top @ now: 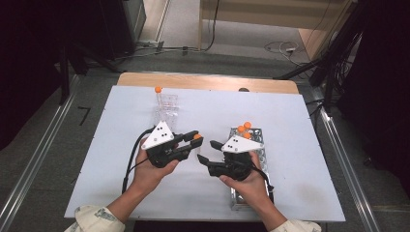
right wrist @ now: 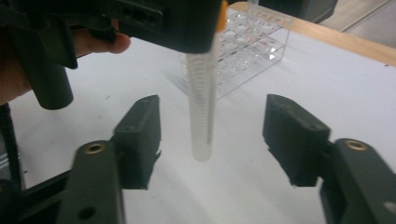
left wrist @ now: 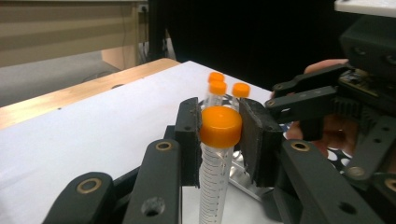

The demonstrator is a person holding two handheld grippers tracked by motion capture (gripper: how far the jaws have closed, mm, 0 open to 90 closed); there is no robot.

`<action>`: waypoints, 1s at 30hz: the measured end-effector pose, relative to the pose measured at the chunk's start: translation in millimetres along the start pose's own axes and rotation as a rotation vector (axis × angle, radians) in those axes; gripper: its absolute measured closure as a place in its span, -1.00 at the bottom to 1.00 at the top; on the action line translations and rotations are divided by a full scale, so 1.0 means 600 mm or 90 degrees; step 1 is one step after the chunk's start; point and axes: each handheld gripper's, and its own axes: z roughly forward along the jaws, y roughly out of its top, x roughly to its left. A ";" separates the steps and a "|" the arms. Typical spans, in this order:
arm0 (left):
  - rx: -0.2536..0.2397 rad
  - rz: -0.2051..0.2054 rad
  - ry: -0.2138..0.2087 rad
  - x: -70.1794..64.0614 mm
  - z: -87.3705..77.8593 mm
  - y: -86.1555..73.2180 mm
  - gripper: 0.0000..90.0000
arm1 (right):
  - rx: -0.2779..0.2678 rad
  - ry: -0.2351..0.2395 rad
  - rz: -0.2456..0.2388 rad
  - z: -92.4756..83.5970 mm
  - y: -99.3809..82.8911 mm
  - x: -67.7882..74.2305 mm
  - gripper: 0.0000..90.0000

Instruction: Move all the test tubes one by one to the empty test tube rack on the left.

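The clear plastic graduated tube with an orange screw cap (left wrist: 215,154) hangs above the table, light and slick; the left hand-held gripper (left wrist: 219,135) pinches its cap (firmest spot), while the right hand-held gripper (right wrist: 212,140) stands spread.

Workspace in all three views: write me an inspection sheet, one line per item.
Surface: white sheet on a wooden table top.
Job's things: clear plastic tube with orange cap; metal rack with three orange-capped tubes; clear plastic rack with one orange-capped tube.
Clutter: nothing seen.
Grippers: left hand-held gripper shut on the tube at its cap, tube hanging upright; right hand-held gripper open, pads either side of the tube's lower end, not touching.
Cables: black cable trailing from the left hand-held gripper; more cables on the floor beyond.
Surroundings: grey floor, metal rails either side, dark stands.
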 end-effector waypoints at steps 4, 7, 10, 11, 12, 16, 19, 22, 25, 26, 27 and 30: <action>0.003 -0.011 0.017 0.014 -0.004 0.002 0.58 | -0.004 -0.013 0.000 -0.007 0.001 -0.002 -0.50; -0.001 -0.013 0.035 0.025 -0.012 0.005 0.58 | -0.007 -0.010 -0.006 -0.016 -0.001 -0.004 -0.50; -0.008 -0.008 0.064 0.039 -0.019 0.009 0.58 | -0.015 -0.008 -0.008 -0.026 -0.003 -0.005 -0.50; -0.011 -0.011 0.069 0.045 -0.022 0.011 0.58 | -0.016 -0.009 -0.008 -0.030 -0.003 -0.005 -0.50; -0.014 -0.013 0.076 0.051 -0.025 0.013 0.58 | -0.017 -0.009 -0.009 -0.034 -0.004 -0.006 -0.50; -0.026 -0.024 0.107 0.078 -0.038 0.024 0.58 | -0.023 -0.018 -0.009 -0.050 -0.009 -0.010 -0.50; -0.032 -0.035 0.133 0.102 -0.047 0.032 0.58 | -0.026 -0.027 -0.005 -0.061 -0.013 -0.016 -0.50; -0.030 -0.040 0.161 0.124 -0.053 0.039 0.58 | -0.029 -0.035 -0.001 -0.071 -0.017 -0.020 -0.49; -0.024 -0.044 0.185 0.146 -0.055 0.042 0.58 | -0.030 -0.039 0.002 -0.077 -0.020 -0.023 -0.49; -0.026 -0.050 0.191 0.152 -0.055 0.042 0.58 | -0.030 -0.040 0.001 -0.079 -0.020 -0.025 -0.49; -0.029 -0.053 0.198 0.159 -0.055 0.042 0.58 | -0.031 -0.040 0.003 -0.080 -0.021 -0.025 -0.49; -0.028 -0.061 0.214 0.174 -0.053 0.040 0.58 | -0.030 -0.044 0.004 -0.083 -0.023 -0.027 -0.49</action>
